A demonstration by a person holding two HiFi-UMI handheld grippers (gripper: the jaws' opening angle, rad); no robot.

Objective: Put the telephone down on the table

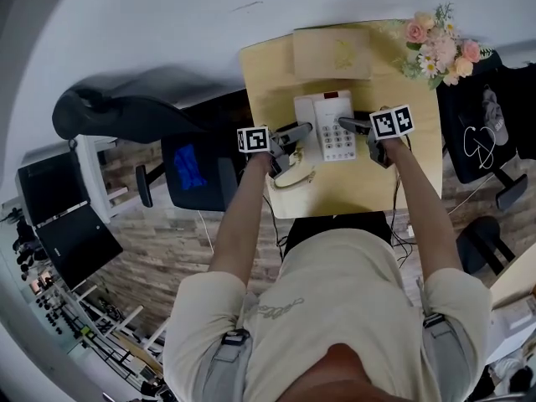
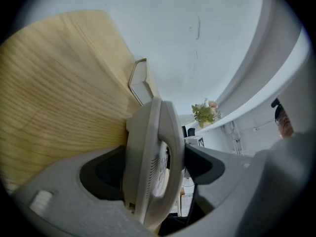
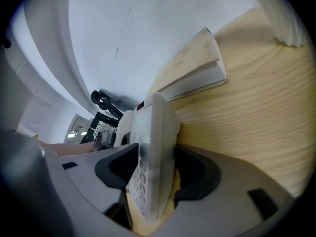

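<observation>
A white push-button telephone [image 1: 328, 124] with its handset on the left side is over the middle of the light wooden table [image 1: 410, 157]. My left gripper [image 1: 295, 133] is shut on its handset side and my right gripper [image 1: 351, 125] is shut on its keypad side. In the left gripper view the telephone [image 2: 150, 132] stands edge-on, pinched in the left gripper [image 2: 154, 167]. The right gripper view shows the telephone [image 3: 155, 122] clamped in the right gripper [image 3: 157, 172]. Its coiled cord [image 1: 293, 177] trails toward me. I cannot tell whether its base touches the table.
A closed beige book [image 1: 331, 53] lies at the table's far edge against the white wall. Pink and white flowers [image 1: 440, 44] stand at the far right corner. A black office chair [image 1: 193, 170] is left of the table and another chair [image 1: 486, 132] is on the right.
</observation>
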